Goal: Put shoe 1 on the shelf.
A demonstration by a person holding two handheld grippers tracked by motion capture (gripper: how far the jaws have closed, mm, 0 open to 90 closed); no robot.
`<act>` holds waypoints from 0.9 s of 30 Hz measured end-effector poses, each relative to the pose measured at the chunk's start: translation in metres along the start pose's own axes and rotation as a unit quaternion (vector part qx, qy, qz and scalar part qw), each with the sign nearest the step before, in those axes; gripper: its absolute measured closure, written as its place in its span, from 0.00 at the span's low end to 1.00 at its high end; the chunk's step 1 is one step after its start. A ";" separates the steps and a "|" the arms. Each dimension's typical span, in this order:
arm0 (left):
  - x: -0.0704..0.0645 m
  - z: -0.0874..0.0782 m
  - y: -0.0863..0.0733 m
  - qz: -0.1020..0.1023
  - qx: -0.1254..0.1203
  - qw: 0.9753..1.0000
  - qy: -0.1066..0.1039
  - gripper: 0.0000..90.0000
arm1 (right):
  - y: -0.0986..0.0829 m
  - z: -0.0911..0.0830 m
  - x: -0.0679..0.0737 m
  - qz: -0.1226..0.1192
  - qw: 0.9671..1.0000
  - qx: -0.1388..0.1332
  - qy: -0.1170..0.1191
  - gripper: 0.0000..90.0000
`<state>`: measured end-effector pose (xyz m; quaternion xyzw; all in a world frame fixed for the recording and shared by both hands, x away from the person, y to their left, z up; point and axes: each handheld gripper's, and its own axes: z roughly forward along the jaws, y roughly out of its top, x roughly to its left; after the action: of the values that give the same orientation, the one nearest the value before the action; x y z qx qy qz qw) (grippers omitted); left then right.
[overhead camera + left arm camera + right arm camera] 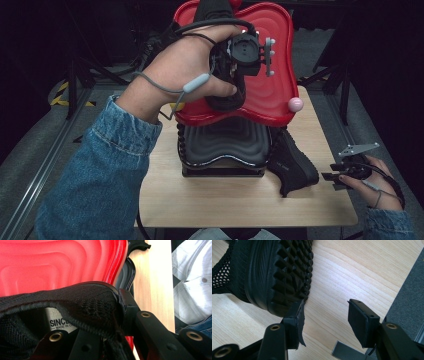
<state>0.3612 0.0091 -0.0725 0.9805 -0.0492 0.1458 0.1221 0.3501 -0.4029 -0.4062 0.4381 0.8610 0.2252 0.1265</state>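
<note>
One black mesh shoe [226, 97] hangs over the red tray [280, 60], pinched at its collar by the left hand-held gripper [239, 70], arm stretched forward and raised. Halfway, I'd say: the second shoe [292, 165] lies on the bench [240, 200], right hand-held gripper [334, 176] open beside its sole.

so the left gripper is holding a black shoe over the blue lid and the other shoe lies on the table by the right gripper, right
Not quite: the lid is red, not blue, as the high view shows. The left gripper does hold a black shoe over it, its jaws closed on the shoe's collar in the left gripper view, and the other shoe lies on the table by the open right gripper.
</note>
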 end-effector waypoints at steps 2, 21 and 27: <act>0.002 0.002 -0.002 -0.006 0.004 1.000 -0.005 0.91 | 0.000 0.000 0.000 0.000 1.000 0.001 0.001 0.53; 0.008 0.017 -0.011 -0.034 0.008 0.999 0.002 0.92 | 0.001 0.003 0.002 -0.003 1.000 0.003 0.005 0.52; 0.010 0.015 -0.015 -0.052 -0.001 0.999 -0.003 0.85 | 0.002 0.002 0.002 -0.003 1.000 0.005 0.004 0.52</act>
<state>0.3769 0.0195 -0.0869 0.9820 0.0012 0.1367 0.1305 0.3508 -0.3996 -0.4074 0.4352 0.8639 0.2224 0.1215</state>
